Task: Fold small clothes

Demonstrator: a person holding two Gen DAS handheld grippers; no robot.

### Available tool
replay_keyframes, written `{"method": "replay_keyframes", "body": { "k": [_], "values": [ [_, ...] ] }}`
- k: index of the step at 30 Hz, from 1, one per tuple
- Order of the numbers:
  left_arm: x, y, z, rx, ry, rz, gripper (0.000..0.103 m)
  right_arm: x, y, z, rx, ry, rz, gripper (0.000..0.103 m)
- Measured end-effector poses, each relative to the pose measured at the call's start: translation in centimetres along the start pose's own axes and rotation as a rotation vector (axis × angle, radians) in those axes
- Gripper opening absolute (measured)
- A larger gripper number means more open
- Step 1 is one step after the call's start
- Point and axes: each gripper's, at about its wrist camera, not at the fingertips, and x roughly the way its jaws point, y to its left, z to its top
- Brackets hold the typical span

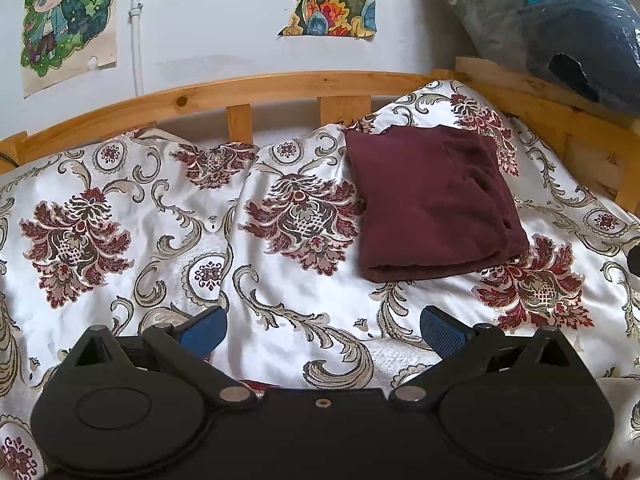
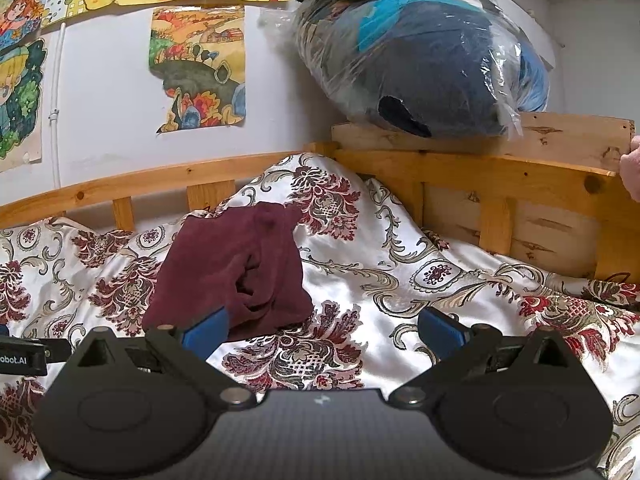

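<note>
A dark maroon garment [image 1: 434,204] lies folded into a neat rectangle on the floral bedspread [image 1: 160,216], toward the back right of the bed. My left gripper [image 1: 324,328] hovers in front of it, open, with nothing between its blue pads. In the right wrist view the same maroon garment [image 2: 236,268] sits ahead and to the left, its folded layers facing me. My right gripper [image 2: 322,330] is open and empty; its left pad [image 2: 206,330] overlaps the garment's near corner in the view, and I cannot tell whether they touch.
A wooden bed rail [image 1: 248,88] runs along the back and the right side [image 2: 500,172]. A plastic-wrapped blue bundle [image 2: 432,68] rests on the headboard corner. Drawings [image 2: 200,68] hang on the white wall. Part of the other gripper [image 2: 24,354] shows at left, and a hand [image 2: 631,172] at the right edge.
</note>
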Motion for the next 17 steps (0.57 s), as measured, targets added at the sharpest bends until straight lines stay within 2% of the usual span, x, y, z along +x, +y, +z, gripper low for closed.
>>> {"method": "replay_keyframes", "body": {
  "k": [17],
  "values": [
    [0.16, 0.05, -0.16, 0.003, 0.003, 0.0, 0.102, 0.17, -0.08, -0.01, 0.004, 0.004, -0.001, 0.103]
  ]
}}
